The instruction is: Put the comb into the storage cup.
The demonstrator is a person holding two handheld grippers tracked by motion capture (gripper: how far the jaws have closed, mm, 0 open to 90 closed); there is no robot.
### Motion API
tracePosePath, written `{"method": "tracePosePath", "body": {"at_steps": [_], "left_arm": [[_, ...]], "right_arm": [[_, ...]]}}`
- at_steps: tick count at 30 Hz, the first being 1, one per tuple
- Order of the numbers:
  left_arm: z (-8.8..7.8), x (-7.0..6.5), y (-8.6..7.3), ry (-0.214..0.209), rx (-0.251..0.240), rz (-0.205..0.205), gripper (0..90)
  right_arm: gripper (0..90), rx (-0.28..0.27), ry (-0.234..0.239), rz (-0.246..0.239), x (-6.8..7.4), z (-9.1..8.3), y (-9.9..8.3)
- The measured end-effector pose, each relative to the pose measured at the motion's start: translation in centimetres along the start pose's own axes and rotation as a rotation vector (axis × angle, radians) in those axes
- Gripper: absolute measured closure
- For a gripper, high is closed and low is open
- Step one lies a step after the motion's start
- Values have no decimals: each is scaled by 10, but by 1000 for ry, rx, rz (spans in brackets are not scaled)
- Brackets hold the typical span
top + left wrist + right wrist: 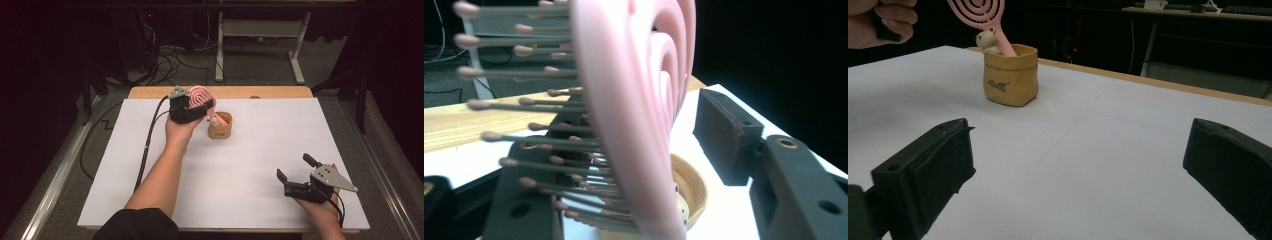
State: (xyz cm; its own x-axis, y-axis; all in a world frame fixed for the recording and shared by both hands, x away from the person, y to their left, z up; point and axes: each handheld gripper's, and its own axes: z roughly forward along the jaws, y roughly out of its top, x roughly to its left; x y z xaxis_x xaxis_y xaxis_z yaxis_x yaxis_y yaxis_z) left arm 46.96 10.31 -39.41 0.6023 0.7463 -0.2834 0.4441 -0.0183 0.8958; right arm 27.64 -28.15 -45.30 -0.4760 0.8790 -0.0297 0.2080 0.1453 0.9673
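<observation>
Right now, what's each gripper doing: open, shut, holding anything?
Left gripper: jaws apart around the pink hairbrush, not pressing it; brush stands in the pot.
Right gripper: open, nothing between its jaws.

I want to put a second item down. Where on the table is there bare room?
The white sheet lies bare between the tan pot and the right gripper, also right of the pot. It is crowded at the pot, where the left gripper stands around the pink brush.

White sheet [280, 140] over a wooden table [280, 92]; behind, tangled cables [170, 57], perhaps a desk frame [260, 30].

l tool [200, 107] part open, r tool [296, 172] wide open.
</observation>
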Motion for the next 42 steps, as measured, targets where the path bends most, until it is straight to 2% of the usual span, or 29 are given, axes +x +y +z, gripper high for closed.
{"method": "tracePosePath", "body": {"at_steps": [12, 24, 42], "left_arm": [[-2, 8, -5, -16, 11, 19, 302], [-9, 12, -4, -14, -23, 30, 253], [-14, 18, -5, -24, -27, 24, 165]], "right_arm": [[4, -1, 1, -2, 0, 0, 0], [4, 2, 2, -5, 0, 1, 0], [4, 4, 1, -8, 1, 1, -1]]}}
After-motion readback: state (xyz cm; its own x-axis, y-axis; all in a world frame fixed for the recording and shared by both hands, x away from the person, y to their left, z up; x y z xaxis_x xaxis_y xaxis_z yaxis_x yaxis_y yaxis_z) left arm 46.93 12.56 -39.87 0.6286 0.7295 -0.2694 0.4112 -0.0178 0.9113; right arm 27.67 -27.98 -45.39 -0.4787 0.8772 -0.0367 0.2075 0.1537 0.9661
